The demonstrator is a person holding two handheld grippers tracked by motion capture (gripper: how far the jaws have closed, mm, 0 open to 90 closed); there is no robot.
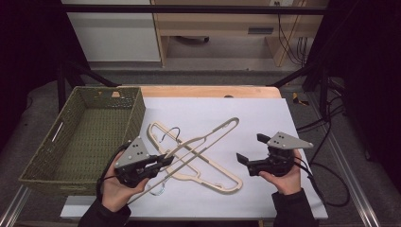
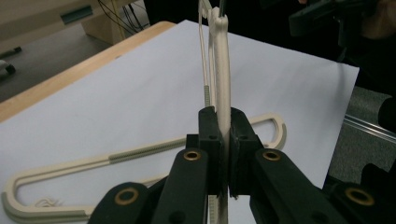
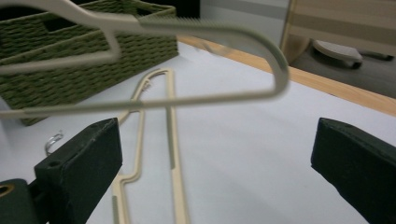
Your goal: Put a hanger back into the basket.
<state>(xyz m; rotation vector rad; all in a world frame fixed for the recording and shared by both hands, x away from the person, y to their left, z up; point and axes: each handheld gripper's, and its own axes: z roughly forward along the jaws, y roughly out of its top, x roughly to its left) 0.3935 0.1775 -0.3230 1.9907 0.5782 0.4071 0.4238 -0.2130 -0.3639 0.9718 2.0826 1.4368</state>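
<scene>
Woven olive-green basket is sitting at the left edge of the white sheet, its near wall overhanging the table front, and it looks like the likely place for the hangers. Across the sheet two cream hangers are crossing each other. The upper hanger is being held off the sheet by the left gripper, whose jaws are clamped tight on its thin bar; the lower hanger is lying flat beneath it with its wire hook pointing toward the basket.

The right gripper is hanging wide open and empty just beyond the raised hanger's far loop.

My worry is that a one-point pinch on so long a frame is inviting it to swivel or droop, and the drooping end could snag the flat hanger and drag it along. The basket rim is standing tall, so the load is needing height to get over. Open room is lying to the right and rear of the sheet.
</scene>
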